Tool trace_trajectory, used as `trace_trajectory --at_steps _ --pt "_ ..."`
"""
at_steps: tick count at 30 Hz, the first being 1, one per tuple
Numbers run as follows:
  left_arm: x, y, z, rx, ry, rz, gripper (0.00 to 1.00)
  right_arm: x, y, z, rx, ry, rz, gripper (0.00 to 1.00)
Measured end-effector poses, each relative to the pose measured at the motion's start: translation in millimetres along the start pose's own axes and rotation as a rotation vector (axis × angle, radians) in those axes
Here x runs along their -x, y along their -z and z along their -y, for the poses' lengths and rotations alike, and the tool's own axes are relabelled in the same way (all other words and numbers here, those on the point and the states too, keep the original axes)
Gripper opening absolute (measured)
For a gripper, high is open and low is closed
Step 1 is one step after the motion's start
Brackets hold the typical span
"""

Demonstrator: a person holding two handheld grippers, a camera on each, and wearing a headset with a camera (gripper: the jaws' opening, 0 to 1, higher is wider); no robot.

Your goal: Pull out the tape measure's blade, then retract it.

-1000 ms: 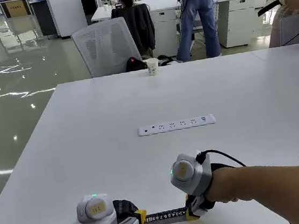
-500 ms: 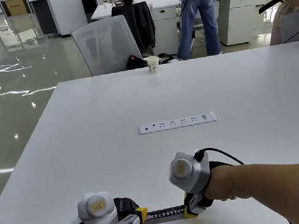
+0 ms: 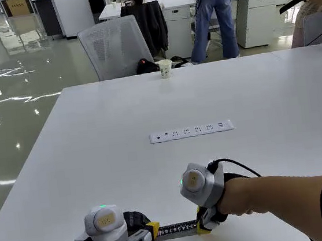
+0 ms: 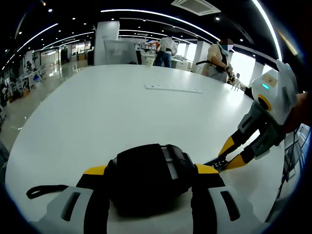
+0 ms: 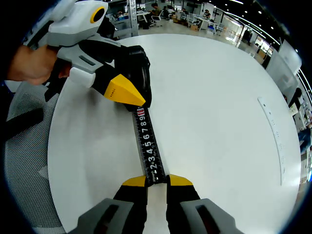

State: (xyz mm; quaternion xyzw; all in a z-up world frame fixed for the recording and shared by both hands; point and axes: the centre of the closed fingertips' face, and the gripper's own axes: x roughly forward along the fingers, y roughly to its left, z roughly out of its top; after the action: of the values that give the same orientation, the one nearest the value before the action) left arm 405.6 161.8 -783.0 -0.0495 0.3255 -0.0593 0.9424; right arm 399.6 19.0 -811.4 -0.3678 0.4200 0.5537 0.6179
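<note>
Now left gripper (image 3: 152, 230) jaws clamp black tape measure case (image 3: 134, 221), lower left of head view; right gripper (image 5: 157, 181) jaws pinch tip of black numbered blade (image 5: 147, 146). Keep blade straight over white desk (image 3: 216, 91), move slowly.

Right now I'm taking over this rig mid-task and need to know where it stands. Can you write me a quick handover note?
Left gripper: jaws shut on the black tape measure case, at the near edge of the white table.
Right gripper: jaws shut on the tip of the black blade with white numerals.
Done: a short length of blade is out, stretched straight between the two grippers just over the table.
Left: pull further if more length is wanted, then let the blade retract into the case.
</note>
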Motion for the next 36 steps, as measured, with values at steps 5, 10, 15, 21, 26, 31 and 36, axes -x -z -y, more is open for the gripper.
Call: trace_trajectory --at_steps 5,10,15,21,26,31,36 --pt "0.1 -0.1 0.0 0.000 0.000 0.001 0.64 -0.6 -0.8 0.3 0.000 0.000 0.000 0.12" --pt "0.4 -0.3 -0.5 0.006 0.010 -0.003 0.63 -1.4 -2.3 0.7 -0.006 -0.003 0.005 0.12" --pt "0.5 -0.2 -0.1 0.016 0.024 -0.004 0.63 -1.3 -4.5 0.1 -0.014 -0.001 0.017 0.11" --pt "0.0 0.1 -0.1 0.018 0.031 -0.008 0.63 -2.6 -8.6 -0.7 -0.017 -0.002 0.032 0.11" --pt "0.3 0.1 0.2 0.020 0.032 -0.009 0.63 -3.8 -10.3 -0.6 -0.016 -0.005 0.039 0.11" --pt "0.7 0.5 -0.2 0.024 0.036 -0.010 0.63 -5.4 -12.2 -0.5 -0.017 -0.006 0.044 0.11" --pt "1.2 0.6 0.1 0.027 0.040 -0.010 0.63 -5.8 -14.4 -1.4 -0.019 -0.006 0.049 0.11"
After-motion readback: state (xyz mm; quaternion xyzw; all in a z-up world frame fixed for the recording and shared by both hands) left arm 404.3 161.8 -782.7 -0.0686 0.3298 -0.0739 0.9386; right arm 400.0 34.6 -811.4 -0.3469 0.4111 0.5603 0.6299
